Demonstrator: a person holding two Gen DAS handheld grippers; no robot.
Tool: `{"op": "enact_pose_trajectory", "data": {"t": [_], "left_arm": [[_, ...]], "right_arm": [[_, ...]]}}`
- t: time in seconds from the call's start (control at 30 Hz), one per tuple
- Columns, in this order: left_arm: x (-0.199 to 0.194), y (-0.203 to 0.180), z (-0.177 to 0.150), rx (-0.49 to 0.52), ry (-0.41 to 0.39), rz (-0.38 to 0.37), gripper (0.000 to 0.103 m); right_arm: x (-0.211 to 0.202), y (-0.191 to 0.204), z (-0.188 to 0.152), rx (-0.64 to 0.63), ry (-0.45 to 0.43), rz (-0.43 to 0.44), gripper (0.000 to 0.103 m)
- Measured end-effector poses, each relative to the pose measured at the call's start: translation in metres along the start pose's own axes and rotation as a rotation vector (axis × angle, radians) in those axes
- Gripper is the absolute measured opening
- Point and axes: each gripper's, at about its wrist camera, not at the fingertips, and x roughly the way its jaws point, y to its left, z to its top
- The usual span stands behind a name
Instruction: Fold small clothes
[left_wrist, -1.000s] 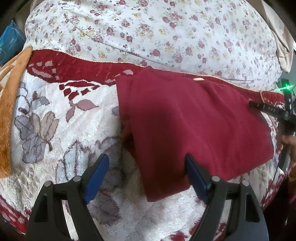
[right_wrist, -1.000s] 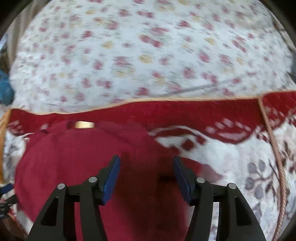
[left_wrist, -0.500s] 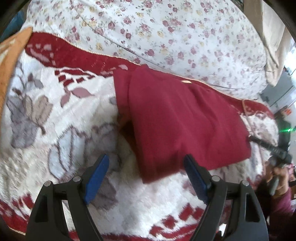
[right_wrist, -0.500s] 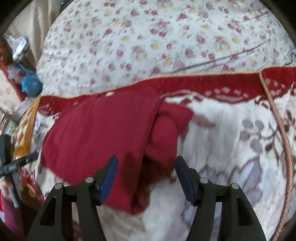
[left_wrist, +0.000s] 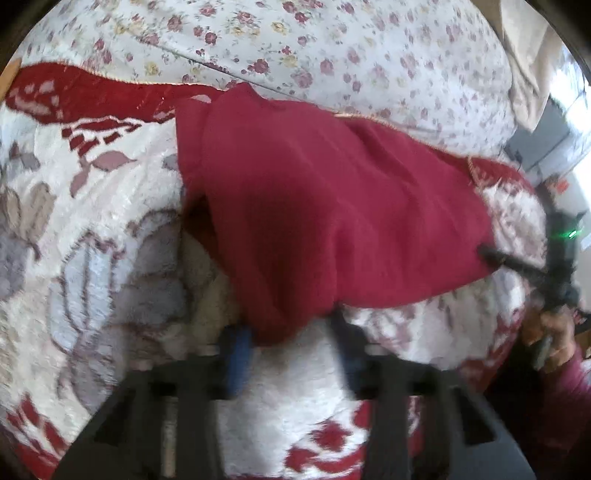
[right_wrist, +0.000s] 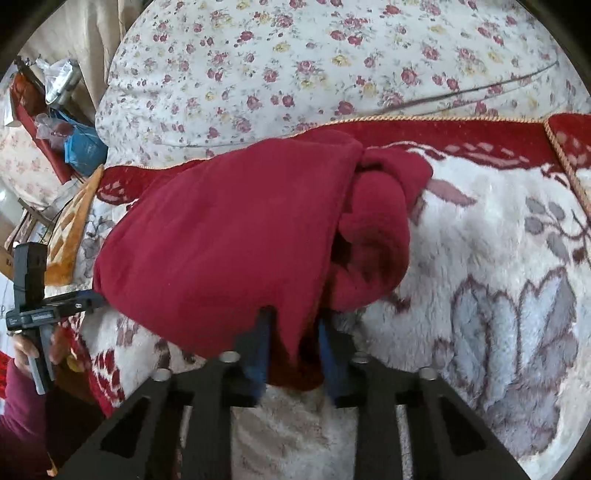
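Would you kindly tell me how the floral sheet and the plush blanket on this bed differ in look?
The floral sheet looks thin and smooth, while the plush blanket is thick and fluffy. The sheet has small scattered roses; the blanket has large grey leaf and flower shapes. The blanket has a dark red border with cord trim; the sheet shows none. Both have a pale ground with reddish motifs.

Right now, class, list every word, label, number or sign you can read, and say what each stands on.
No text is legible.
White label on the left gripper, whose fingers are closing on the red garment: too small to read.
Orange sign in the background: blurred.
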Motion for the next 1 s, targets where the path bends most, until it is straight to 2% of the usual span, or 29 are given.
{"op": "enact_pose_trajectory", "data": {"t": [0.03, 0.23, 0.33, 0.43, 0.47, 0.5, 0.53, 0.57, 0.63, 0.7, 0.83, 1.0], "left_arm": [[-0.003, 0.002, -0.001, 0.004, -0.002, -0.014, 0.020], [-0.036, 0.001, -0.002, 0.038, -0.080, 0.012, 0.013], [-0.031, 0.016, -0.006, 0.006, -0.039, 0.028, 0.013], [-0.023, 0.017, -0.011, 0.014, -0.012, 0.039, 0.013], [-0.024, 0.015, -0.011, 0.026, -0.011, 0.041, 0.014], [-0.026, 0.014, -0.011, 0.023, -0.015, 0.046, 0.015], [-0.028, 0.015, -0.010, 0.013, -0.021, 0.051, 0.021], [-0.034, 0.017, -0.009, -0.002, -0.033, 0.045, 0.025], [-0.044, 0.018, -0.005, -0.026, -0.076, 0.038, 0.052], [-0.054, 0.017, 0.000, -0.047, -0.132, 0.037, 0.064], [-0.054, 0.011, 0.010, -0.062, -0.174, 0.062, 0.067], [-0.034, 0.009, 0.020, -0.058, -0.160, 0.178, 0.067]], "right_arm": [[-0.008, 0.004, 0.001, -0.029, -0.013, -0.029, 0.010], [-0.034, 0.006, 0.007, -0.064, -0.036, -0.071, 0.008], [-0.023, -0.008, 0.000, -0.023, 0.008, -0.081, 0.008], [-0.017, -0.015, -0.008, 0.009, 0.036, -0.039, 0.009], [-0.023, -0.016, -0.006, 0.028, 0.025, -0.025, 0.016], [-0.030, -0.018, -0.003, 0.045, 0.010, -0.027, 0.022], [-0.037, -0.017, -0.001, 0.050, -0.009, -0.038, 0.032], [-0.044, -0.016, 0.002, 0.045, -0.029, -0.046, 0.038], [-0.055, -0.008, 0.012, 0.024, -0.065, -0.046, 0.042], [-0.055, 0.001, 0.023, 0.001, -0.081, -0.052, 0.043], [-0.020, 0.016, 0.061, -0.031, -0.087, -0.104, 0.045], [0.037, 0.020, 0.104, -0.019, -0.051, -0.146, 0.045]]}}
